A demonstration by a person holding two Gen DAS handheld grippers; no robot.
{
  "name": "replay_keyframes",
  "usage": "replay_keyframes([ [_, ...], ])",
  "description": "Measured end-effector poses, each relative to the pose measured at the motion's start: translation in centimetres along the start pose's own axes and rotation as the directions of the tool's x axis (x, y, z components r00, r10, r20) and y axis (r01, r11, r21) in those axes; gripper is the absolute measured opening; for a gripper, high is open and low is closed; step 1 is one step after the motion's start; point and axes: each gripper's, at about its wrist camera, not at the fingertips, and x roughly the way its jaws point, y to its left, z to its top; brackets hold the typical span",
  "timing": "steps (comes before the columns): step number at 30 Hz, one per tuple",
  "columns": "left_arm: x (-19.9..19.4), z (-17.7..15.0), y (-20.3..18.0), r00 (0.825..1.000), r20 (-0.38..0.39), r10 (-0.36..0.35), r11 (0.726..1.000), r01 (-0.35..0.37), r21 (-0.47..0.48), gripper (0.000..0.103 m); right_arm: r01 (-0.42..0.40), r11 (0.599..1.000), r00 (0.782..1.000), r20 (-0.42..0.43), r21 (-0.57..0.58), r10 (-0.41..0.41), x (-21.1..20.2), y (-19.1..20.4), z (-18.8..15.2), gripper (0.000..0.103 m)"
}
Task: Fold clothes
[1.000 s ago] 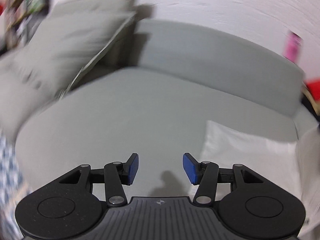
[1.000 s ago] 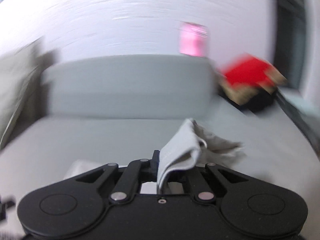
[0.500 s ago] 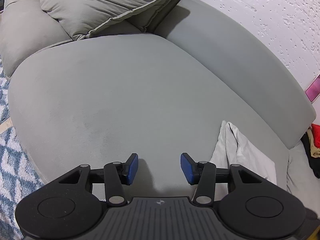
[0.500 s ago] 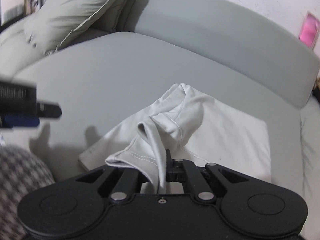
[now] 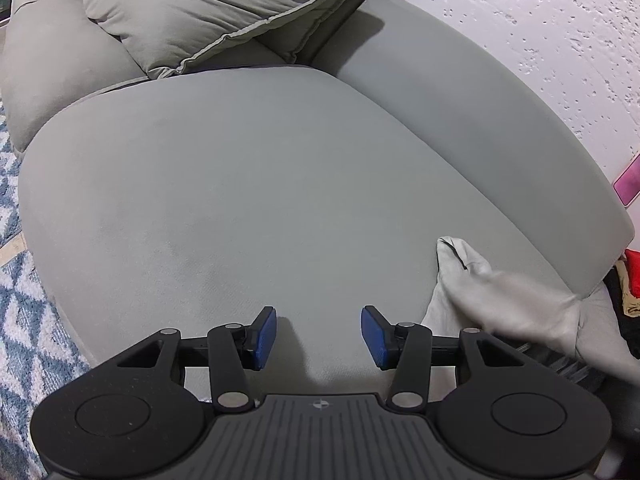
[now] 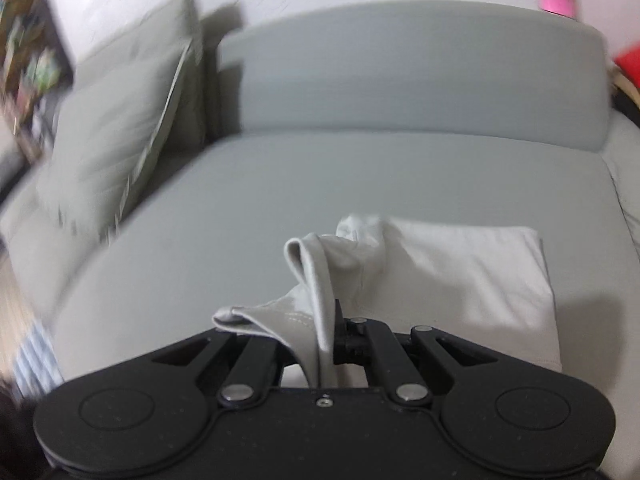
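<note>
I am in the middle of one fold: my right tool [image 6: 326, 330] has its jaws pressed together on a bunched edge of the white garment [image 6: 472, 276], and this edge is lifted above the part that lies flat. My left tool [image 5: 318, 336] is spread wide, its blue pads [image 5: 266, 336] hold nothing, and it hangs over the bare grey sofa seat [image 5: 260, 200], just beside the cloth.

I judge that the next move calls for carrying the pinched edge over the flat part and laying it down without wrinkles. The free tool can press or hold the near edge, so the layers below do not slide.

The garment lies on the right side of the seat, near the backrest [image 6: 420, 76]. Its flat part looks already folded into a neat rectangle with straight edges. The lifted part is twisted, with a stitched hem showing, and I cannot tell if it is a sleeve or a corner. A grey cushion [image 5: 216, 12] rests well apart at the far left
</note>
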Motion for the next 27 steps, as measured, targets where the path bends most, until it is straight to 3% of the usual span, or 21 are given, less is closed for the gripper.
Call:
replay_keyframes([
  [1,0.0,0.0,0.0,1.000,0.000,0.002,1.000,-0.002,0.000,0.046,-0.003,0.999,0.999,-0.035,-0.049,0.001,0.6,0.6,-0.3,0.013],
  [2,-0.1,0.0,0.0,1.000,0.003,0.004,1.000,-0.004,0.001,0.046,-0.025,0.995,0.997,-0.073,-0.096,0.018,1.1,1.0,-0.6,0.026],
  [5,-0.3,-0.1,0.1,1.000,0.009,0.009,1.000,-0.009,0.000,0.046,-0.124,0.975,0.984,-0.147,-0.185,0.097,0.8,1.8,-1.4,0.051],
  [7,-0.3,-0.1,0.1,1.000,0.007,0.012,1.000,-0.012,-0.006,0.046,-0.185,0.965,0.977,-0.138,-0.185,0.161,-1.5,1.0,-1.8,0.056],
  [10,-0.3,-0.1,-0.1,1.000,0.008,0.017,1.000,-0.017,0.000,0.046,-0.226,0.963,0.971,-0.110,-0.146,0.211,-5.3,-1.4,-1.5,0.056],
  [12,-0.5,-0.1,-0.4,1.000,0.015,0.009,1.000,-0.009,0.023,0.042,-0.203,0.974,0.978,-0.061,-0.104,0.198,-7.6,-3.3,-1.0,0.055],
  [13,-0.8,-0.2,-1.1,1.000,0.023,-0.022,0.997,0.020,0.070,0.039,-0.177,0.981,0.984,-0.030,-0.080,0.176,-8.8,-4.6,-1.2,0.049],
  [14,-1.2,-0.3,-1.7,0.998,0.029,-0.053,0.992,0.049,0.117,0.038,-0.154,0.986,0.988,-0.015,-0.059,0.153,-9.2,-5.6,-1.5,0.031],
  [15,-1.6,-0.5,-2.5,0.996,0.036,-0.085,0.982,0.078,0.171,0.037,-0.137,0.990,0.991,-0.013,-0.040,0.137,-9.1,-6.5,-1.8,0.021],
  [16,-2.1,-0.8,-3.9,0.992,0.043,-0.117,0.962,0.103,0.252,0.034,-0.121,0.992,0.993,-0.012,-0.021,0.120,-9.0,-7.4,-2.1,0.011],
  [19,-2.6,-2.4,-8.3,0.986,0.023,-0.163,0.867,0.132,0.481,0.034,-0.070,0.997,0.997,-0.010,0.035,0.071,-8.7,-10.1,-3.1,0.011],
  [21,-1.7,-3.3,-9.4,0.993,-0.010,-0.119,0.835,0.106,0.539,0.034,-0.045,0.998,0.999,-0.016,0.045,0.045,-8.0,-11.2,-3.7,0.011],
  [24,-0.3,-4.6,-11.1,0.997,-0.055,-0.049,0.779,0.073,0.623,0.036,-0.024,0.997,0.998,-0.056,-0.074,0.020,-5.5,-10.0,-5.1,0.012],
  [27,1.1,-5.9,-12.7,0.995,-0.092,0.025,0.712,0.047,0.701,0.044,0.086,0.968,0.989,-0.098,-0.234,-0.111,-4.6,-9.2,-7.6,0.009],
])
